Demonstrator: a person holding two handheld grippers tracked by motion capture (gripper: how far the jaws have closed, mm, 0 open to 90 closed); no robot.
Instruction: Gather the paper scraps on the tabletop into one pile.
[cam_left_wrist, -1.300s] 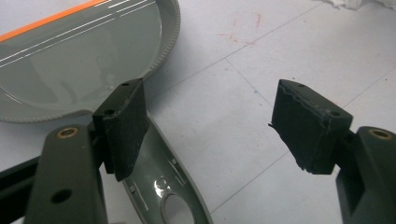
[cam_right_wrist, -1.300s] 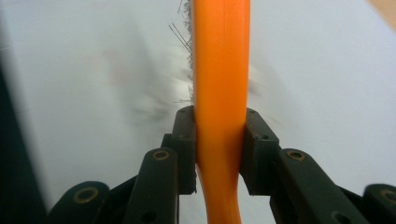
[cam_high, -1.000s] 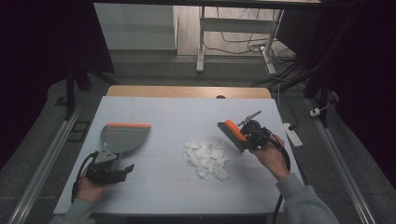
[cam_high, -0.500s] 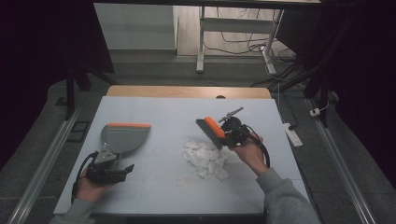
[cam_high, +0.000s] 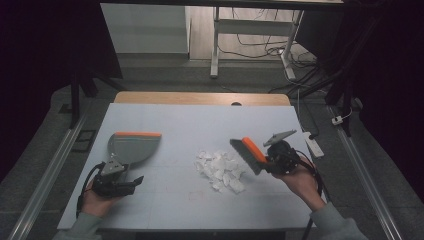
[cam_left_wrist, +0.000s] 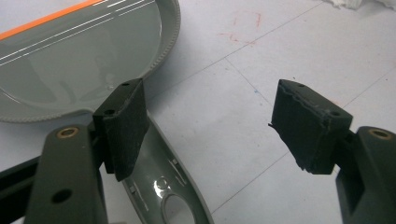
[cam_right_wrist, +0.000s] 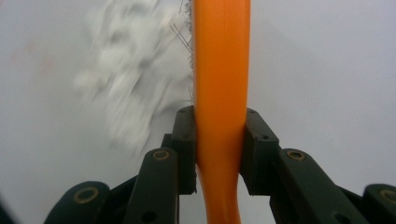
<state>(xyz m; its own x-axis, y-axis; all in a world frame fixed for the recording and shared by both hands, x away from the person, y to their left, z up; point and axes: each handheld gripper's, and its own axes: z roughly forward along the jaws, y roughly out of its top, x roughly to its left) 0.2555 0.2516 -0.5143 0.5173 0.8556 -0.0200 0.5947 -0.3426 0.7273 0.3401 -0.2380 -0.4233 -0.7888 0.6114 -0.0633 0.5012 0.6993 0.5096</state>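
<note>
A grey dustpan (cam_high: 131, 148) with an orange lip lies on the table (cam_high: 200, 120) toward its left edge, its handle pointing at the near edge. The left gripper (cam_high: 131, 181) hovers just by that handle; in the left gripper view its jaws stand wide apart, one over the handle, gripping nothing. A heap of white paper scraps (cam_high: 220, 170) sits near the middle of the table. The right gripper (cam_high: 262, 162) has its jaws clamped on the orange handle of a small brush (cam_high: 248, 153), whose dark bristle head sits at the right edge of the scraps; the blur in the right gripper view leaves it unclear whether the bristles touch them.
</note>
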